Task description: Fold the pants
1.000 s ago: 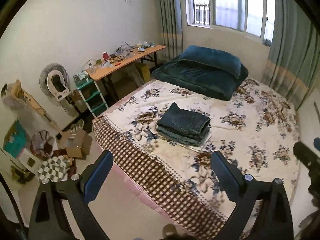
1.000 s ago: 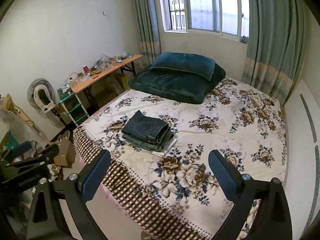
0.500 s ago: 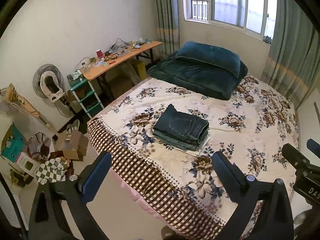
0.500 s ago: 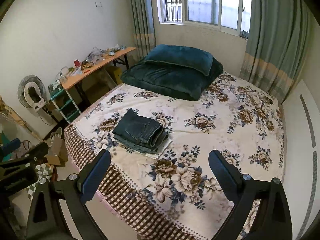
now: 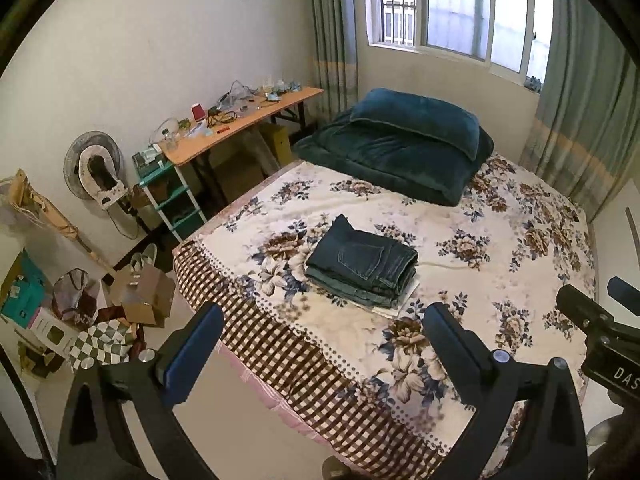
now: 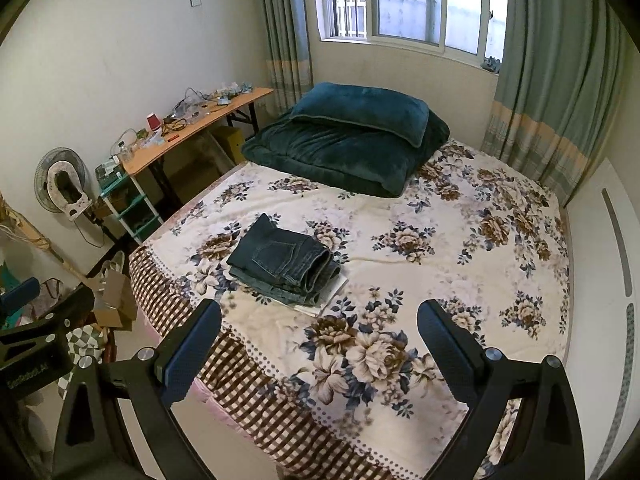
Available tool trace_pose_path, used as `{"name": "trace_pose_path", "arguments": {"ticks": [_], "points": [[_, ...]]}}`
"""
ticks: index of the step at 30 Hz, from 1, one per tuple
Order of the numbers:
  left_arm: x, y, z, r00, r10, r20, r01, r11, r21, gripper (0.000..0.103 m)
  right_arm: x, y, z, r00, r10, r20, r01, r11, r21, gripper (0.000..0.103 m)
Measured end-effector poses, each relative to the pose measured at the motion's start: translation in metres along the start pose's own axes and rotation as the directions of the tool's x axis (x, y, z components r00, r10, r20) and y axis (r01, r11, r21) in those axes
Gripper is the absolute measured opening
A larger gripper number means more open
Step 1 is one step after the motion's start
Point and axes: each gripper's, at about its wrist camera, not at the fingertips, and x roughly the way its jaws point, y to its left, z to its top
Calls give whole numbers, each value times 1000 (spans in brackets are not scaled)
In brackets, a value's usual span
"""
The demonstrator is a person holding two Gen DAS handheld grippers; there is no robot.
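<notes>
Dark denim pants (image 5: 362, 266) lie folded in a neat stack (back pocket up) near the floral bed's (image 5: 460, 216) foot; left gripper (image 5: 320, 344) and right gripper (image 6: 318, 340) hover spread wide, empty.

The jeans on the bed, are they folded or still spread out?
Folded. The jeans sit as a compact stacked bundle on the bed, layered edges showing, and neither open gripper touches them.

Soft window (image 5: 460, 8) daylight, fisheye-warped edges
</notes>
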Motion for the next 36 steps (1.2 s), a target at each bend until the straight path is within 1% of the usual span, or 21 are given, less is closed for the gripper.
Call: {"name": "trace_pose_path", "arguments": {"ticks": [6,13,36], "points": [[-6,4,-1,1000,-3,12,3,1000,-7,103,0,0,1,1000,3,3,-3,1000,-1,100],[-8,5,0,1000,4,17,-4,1000,-7,103,2,7,9,1000,-2,21,2,1000,0,100],[-11,9,-5,1000,8,10,-8,1000,-10,103,-7,15,-6,1000,4,16,-4,1000,1,100]]}}
